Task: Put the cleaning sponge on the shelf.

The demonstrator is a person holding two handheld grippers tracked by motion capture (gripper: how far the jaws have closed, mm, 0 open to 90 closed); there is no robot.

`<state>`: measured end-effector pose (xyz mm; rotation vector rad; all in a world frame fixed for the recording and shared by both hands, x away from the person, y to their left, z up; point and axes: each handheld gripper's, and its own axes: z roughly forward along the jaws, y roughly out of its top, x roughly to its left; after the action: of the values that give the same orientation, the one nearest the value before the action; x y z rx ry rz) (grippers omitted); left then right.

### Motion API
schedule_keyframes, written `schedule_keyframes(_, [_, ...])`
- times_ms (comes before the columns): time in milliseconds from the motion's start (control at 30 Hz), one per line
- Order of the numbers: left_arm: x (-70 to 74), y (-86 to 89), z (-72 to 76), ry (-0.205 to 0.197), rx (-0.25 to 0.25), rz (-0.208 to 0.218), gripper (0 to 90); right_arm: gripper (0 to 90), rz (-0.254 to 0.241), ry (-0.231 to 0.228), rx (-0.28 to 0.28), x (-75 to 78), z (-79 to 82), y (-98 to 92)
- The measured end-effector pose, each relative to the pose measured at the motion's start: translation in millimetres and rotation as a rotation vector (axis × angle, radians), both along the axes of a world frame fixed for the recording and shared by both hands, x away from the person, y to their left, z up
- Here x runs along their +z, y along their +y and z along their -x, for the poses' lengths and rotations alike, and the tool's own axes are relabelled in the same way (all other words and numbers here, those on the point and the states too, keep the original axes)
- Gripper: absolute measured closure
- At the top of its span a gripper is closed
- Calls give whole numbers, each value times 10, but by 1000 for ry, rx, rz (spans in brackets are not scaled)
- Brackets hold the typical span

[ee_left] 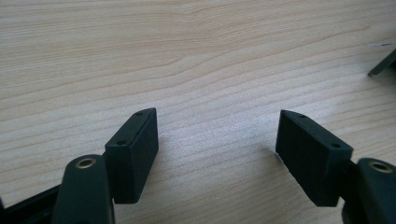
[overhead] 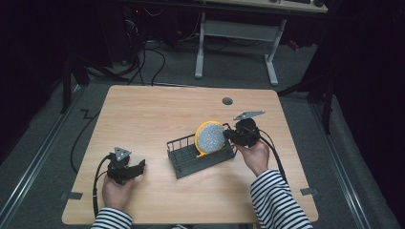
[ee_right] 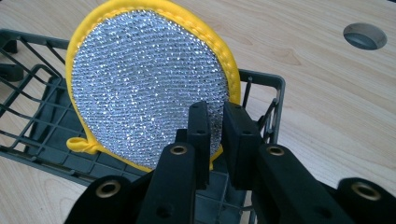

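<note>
A round scouring pad (overhead: 210, 137) with a silver mesh face and yellow rim stands on edge inside a dark grey wire rack (overhead: 184, 164) at the table's middle. My right gripper (overhead: 228, 135) reaches in from the rack's right side and is shut on the pad's rim. In the right gripper view the pad (ee_right: 144, 84) rises over the rack (ee_right: 32, 116), with the two black jaws of the right gripper (ee_right: 215, 123) pinching its lower right edge. My left gripper (overhead: 139, 167) rests on the table left of the rack, and the left gripper (ee_left: 217, 135) stands open over bare wood.
The wooden table (overhead: 157, 109) has a round cable hole (overhead: 227, 101) behind the rack, the hole (ee_right: 364, 36) also visible past the pad. A rack corner (ee_left: 384, 63) shows at the right edge of the left gripper view. Desk legs and cables stand on the floor beyond.
</note>
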<state>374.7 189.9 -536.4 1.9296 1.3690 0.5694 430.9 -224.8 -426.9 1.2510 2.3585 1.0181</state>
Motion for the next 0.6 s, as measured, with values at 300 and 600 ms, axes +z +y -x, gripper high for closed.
schedule_keyframes(300, [0, 0, 0, 0, 0, 0, 304, 672, -42, -45, -19, 104, 74, -66])
schedule_keyframes(600, [0, 0, 0, 0, 0, 1, 304, 553, -65, -88, -95, 268, 188, -368])
